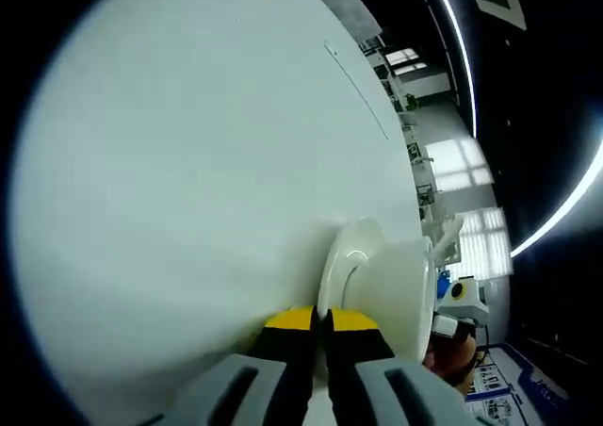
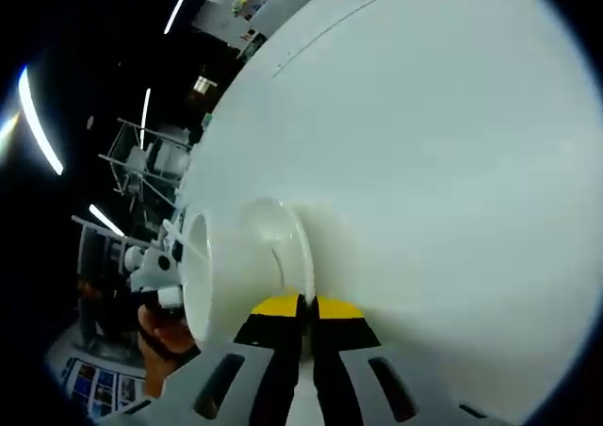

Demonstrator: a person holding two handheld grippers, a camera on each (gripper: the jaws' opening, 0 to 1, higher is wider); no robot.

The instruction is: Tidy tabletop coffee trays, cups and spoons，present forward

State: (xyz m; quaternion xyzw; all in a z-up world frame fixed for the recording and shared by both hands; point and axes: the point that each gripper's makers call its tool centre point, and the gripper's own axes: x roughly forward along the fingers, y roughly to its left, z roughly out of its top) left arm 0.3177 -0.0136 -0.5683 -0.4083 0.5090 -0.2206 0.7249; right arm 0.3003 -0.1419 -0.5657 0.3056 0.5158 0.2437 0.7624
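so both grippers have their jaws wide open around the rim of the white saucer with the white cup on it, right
Not quite. Both grippers' jaws are shut on the saucer's rim, not wide open. The left gripper view shows the left gripper pinching the white saucer beside the white cup; the right gripper view shows the right gripper doing the same.

A large lab or workshop hall: dark ceiling with light strips [image 1: 556,219], metal racks [image 2: 141,162], big windows [image 1: 457,167].
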